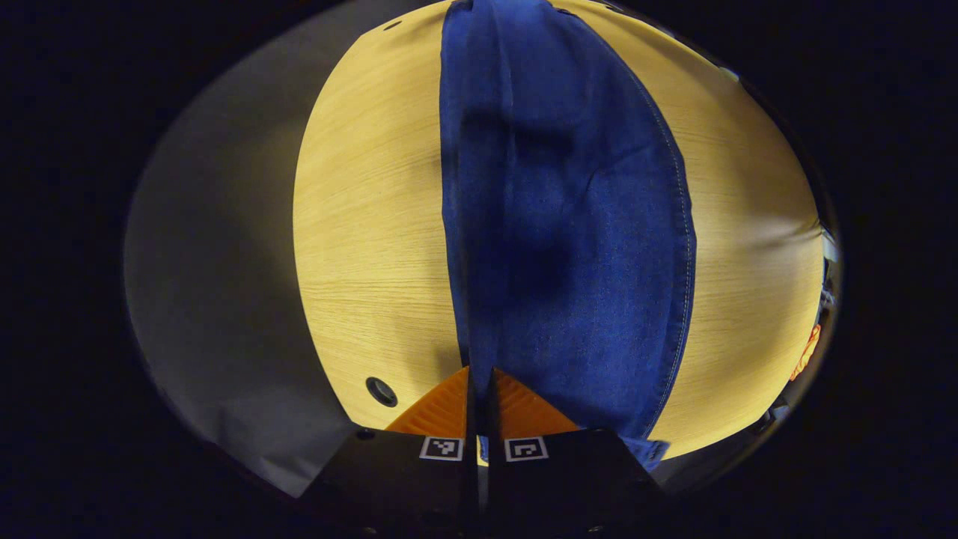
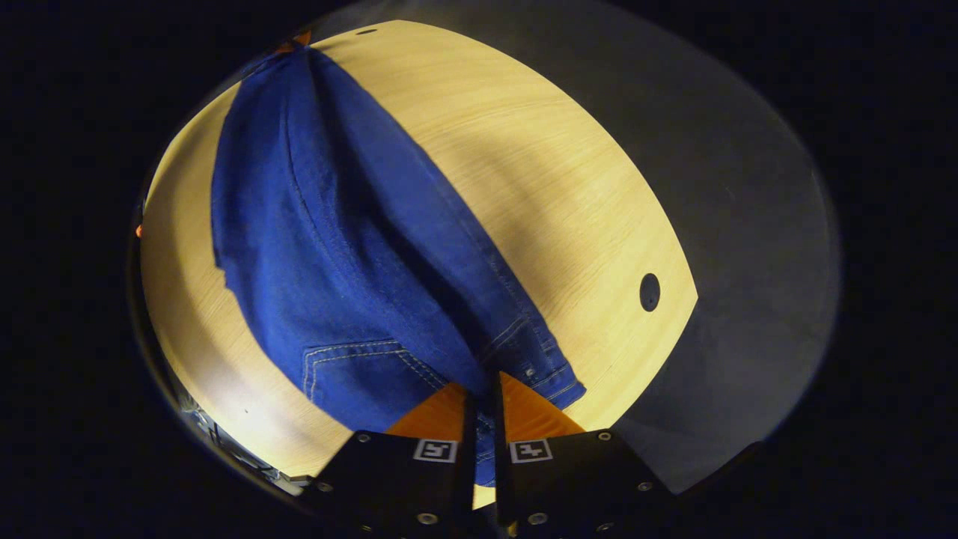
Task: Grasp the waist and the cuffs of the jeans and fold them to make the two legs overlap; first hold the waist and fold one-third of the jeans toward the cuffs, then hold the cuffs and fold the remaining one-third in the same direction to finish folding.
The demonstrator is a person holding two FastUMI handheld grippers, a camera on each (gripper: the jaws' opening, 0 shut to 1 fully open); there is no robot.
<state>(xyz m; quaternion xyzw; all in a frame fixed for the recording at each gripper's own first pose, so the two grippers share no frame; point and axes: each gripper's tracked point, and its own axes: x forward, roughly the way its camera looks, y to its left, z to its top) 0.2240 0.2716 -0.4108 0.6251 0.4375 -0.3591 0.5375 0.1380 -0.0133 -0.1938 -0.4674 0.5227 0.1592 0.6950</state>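
The blue jeans (image 1: 569, 224) hang stretched between both grippers above the wooden table (image 1: 367, 247). In the left gripper view, my left gripper (image 1: 479, 374) is shut on the cuff end, and the legs run away from it to the top of the view. In the right gripper view, my right gripper (image 2: 479, 389) is shut on the waist of the jeans (image 2: 337, 247), where a back pocket and a belt loop show beside the fingers. Lifted along one edge, the cloth drapes down toward the tabletop.
The light wooden table (image 2: 569, 195) has a round cable hole (image 2: 650, 292) near one corner; another such hole (image 1: 381, 391) shows in the left gripper view. Grey floor (image 2: 748, 224) lies beyond the table's edge.
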